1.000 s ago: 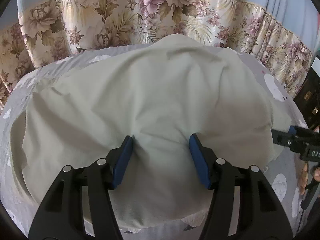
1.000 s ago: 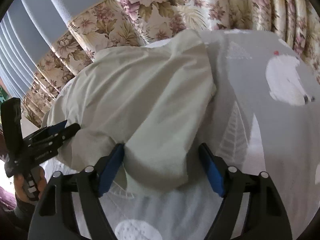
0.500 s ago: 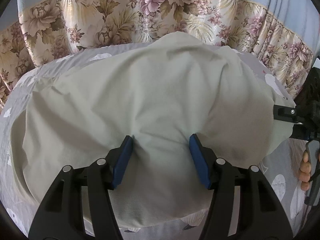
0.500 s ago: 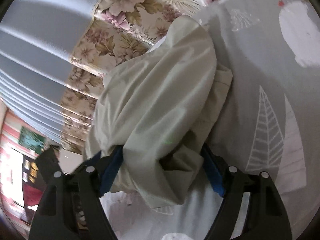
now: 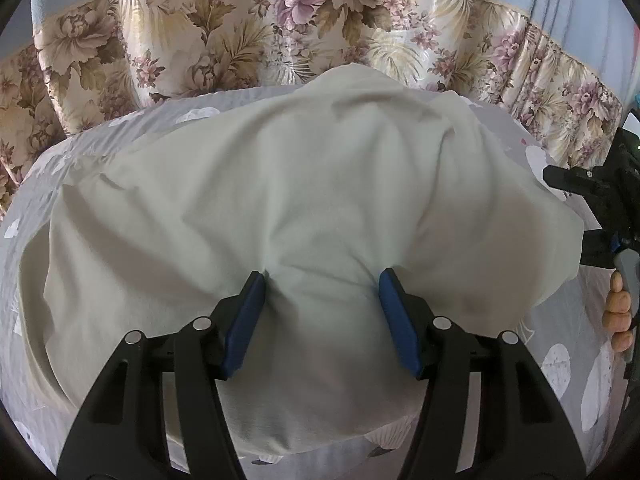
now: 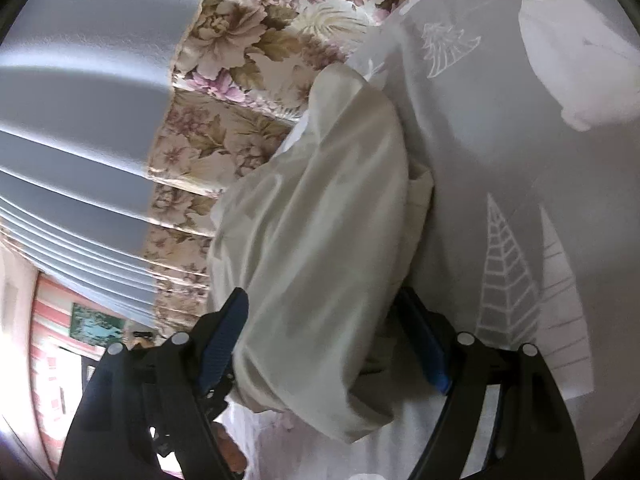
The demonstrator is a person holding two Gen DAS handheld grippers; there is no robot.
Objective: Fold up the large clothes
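The bedsheet [image 5: 552, 360], grey with white printed figures, covers the whole surface, and the flowered curtain [image 5: 240, 32] hangs behind its far edge. On the middle of the bedsheet lies the pale cream garment [image 5: 300, 200], spread wide and bulging, with its far end reaching the edge near the curtain.

The left gripper [image 5: 322, 300] stands with its jaws about half apart. Both blue pads [image 5: 244, 320] press into the near part of the garment, so a bulge of cloth is squeezed between them and the fabric makes creases at each pad.

The right gripper [image 6: 324, 336] is rolled to one side. Its jaws stand wide, and a thick folded bundle of the garment [image 6: 320, 240] fills the space between them, at the garment's right edge on the bedsheet. The cloth touches both pads, one of which it partly covers; how firmly they press cannot be told.

At the right border of the left view only parts of the right gripper [image 5: 592, 188] and some fingers of a hand [image 5: 618, 316] show.
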